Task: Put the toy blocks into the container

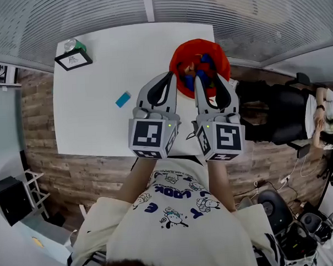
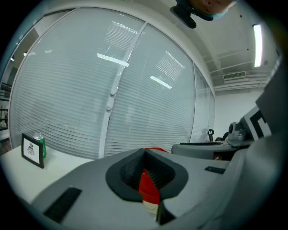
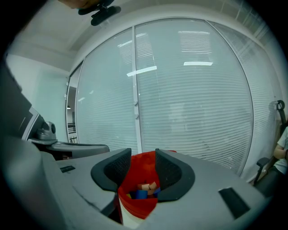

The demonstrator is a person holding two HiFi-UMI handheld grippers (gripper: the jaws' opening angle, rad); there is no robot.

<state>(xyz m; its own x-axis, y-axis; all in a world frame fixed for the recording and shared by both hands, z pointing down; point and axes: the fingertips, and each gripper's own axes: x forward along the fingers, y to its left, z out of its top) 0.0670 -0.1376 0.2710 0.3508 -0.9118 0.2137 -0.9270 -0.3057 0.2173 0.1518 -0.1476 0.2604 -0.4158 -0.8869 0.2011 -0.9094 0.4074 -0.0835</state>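
Red round soft-walled container (image 1: 186,50) sits at the far right of the white surface (image 1: 109,71), near its right edge. Small toy blocks (image 1: 206,60) are piled inside: blue, orange and tan ones show in the right gripper view (image 3: 140,192). One light blue toy block (image 1: 122,99) lies loose on the surface, well left of the container and left of both grippers.

Other items: a black-framed card (image 1: 73,60) and a green can (image 1: 74,45) at the far left corner, touching or nearly so. A person in dark clothes (image 1: 295,110) sits off to the right, away from the surface. Nothing lies between the loose block and the container except the left gripper above.

Right gripper (image 1: 212,81) hangs over the container's near side, jaws about half apart, nothing pinched (its view looks straight into the container (image 3: 135,207)). Left gripper (image 1: 171,75) is just beside it, tips at the container's left rim (image 2: 147,186), jaws closed tip to tip and empty. Both forearms reach forward side by side.
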